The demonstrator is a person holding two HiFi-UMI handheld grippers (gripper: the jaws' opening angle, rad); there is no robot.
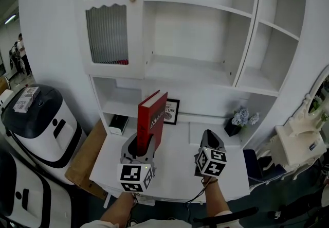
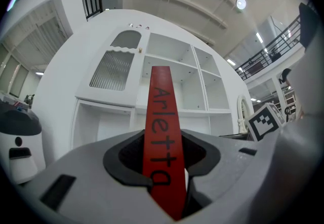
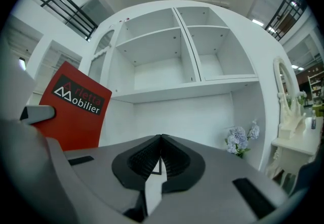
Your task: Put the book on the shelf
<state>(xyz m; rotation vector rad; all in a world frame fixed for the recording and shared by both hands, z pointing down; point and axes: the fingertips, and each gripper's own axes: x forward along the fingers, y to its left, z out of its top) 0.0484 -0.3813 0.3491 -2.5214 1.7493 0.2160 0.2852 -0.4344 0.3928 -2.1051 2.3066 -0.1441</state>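
The left gripper holds the red book standing up over the near left part of the bench. Its fingers pinch the book low down, at the spine edge. The book looks stiff and a bit heavy, and its smooth cover could slip. A firm hold low by the spine seems best. The open shelf is higher up, behind it. The right gripper has its fingers pressed together, holding nothing.
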